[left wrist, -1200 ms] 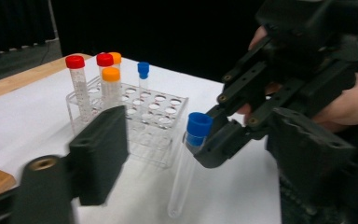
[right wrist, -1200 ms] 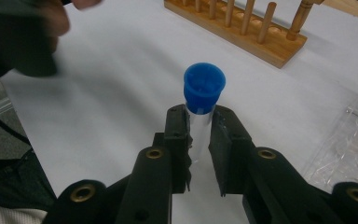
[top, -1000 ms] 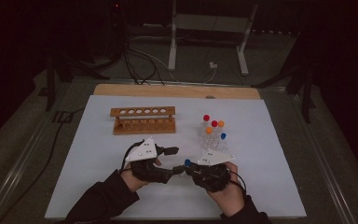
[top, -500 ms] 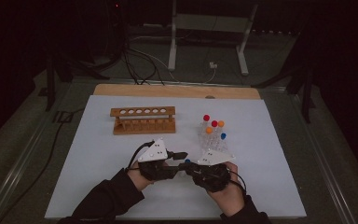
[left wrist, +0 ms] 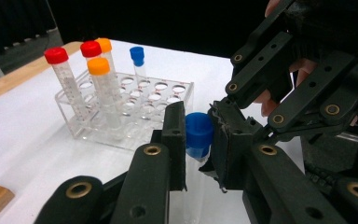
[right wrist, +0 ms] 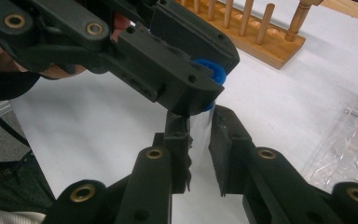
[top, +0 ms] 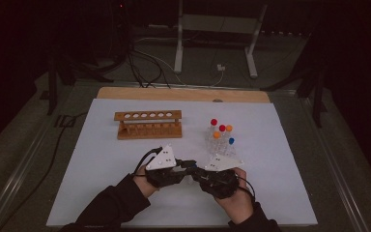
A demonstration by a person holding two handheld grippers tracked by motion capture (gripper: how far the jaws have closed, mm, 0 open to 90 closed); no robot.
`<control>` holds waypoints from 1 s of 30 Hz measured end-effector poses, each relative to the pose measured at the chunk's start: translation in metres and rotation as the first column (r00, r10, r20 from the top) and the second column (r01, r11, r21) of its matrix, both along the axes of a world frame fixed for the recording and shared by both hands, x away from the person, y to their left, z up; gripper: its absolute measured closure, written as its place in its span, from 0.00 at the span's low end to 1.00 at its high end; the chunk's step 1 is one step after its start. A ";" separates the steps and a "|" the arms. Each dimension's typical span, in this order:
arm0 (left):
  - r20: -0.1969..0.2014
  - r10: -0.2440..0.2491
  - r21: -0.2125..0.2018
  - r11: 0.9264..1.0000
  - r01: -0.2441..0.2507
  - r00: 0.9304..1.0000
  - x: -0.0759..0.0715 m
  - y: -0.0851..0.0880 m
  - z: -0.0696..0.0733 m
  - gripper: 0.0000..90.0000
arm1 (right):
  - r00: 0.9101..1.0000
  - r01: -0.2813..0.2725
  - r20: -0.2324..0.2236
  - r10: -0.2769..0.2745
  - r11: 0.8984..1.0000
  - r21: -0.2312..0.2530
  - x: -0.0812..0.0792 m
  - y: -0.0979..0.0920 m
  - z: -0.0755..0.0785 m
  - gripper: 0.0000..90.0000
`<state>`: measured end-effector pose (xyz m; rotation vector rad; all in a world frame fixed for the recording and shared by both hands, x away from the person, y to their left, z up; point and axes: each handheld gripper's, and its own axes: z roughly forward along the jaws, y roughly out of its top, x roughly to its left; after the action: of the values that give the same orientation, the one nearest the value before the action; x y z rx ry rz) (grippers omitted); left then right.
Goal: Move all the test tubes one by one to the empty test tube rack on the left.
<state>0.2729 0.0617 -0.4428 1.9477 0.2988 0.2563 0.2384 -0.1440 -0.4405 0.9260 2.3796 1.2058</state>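
Pretty dim recording overall. In the high view the white sheet covering the tabletop [top: 101,193] is the only brightish patch and even that reads greyish; the floor and surroundings sink into near black, and the picture is soft and grainy. Both gripper views are brighter, with light from above. The clear plastic rack of capped tubes [left wrist: 135,100] is a bit soft, the pale wooden peg rack [right wrist: 256,32] is blurry, and close black parts lose detail.

Black jaws, brass rivets, grey plates, dark sleeves
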 end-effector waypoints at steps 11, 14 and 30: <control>0.030 0.046 -0.023 0.999 -0.046 0.998 0.011 0.015 0.021 0.87 | 1.000 0.017 0.025 -0.018 0.998 0.063 -0.002 -0.007 0.004 0.61; 0.052 0.079 -0.028 0.997 -0.078 0.996 0.019 0.023 0.031 0.87 | 0.999 0.018 0.031 -0.021 0.996 0.090 -0.002 -0.009 0.004 0.49; 0.092 0.226 -0.056 0.974 -0.221 0.970 0.067 0.049 0.072 0.87 | 0.996 -0.003 0.092 -0.015 0.982 0.187 -0.010 -0.021 0.012 0.04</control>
<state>0.3396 0.1105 -0.3704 1.8508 0.4568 0.4871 0.2280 -0.1647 -0.4283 0.9101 2.2189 1.4569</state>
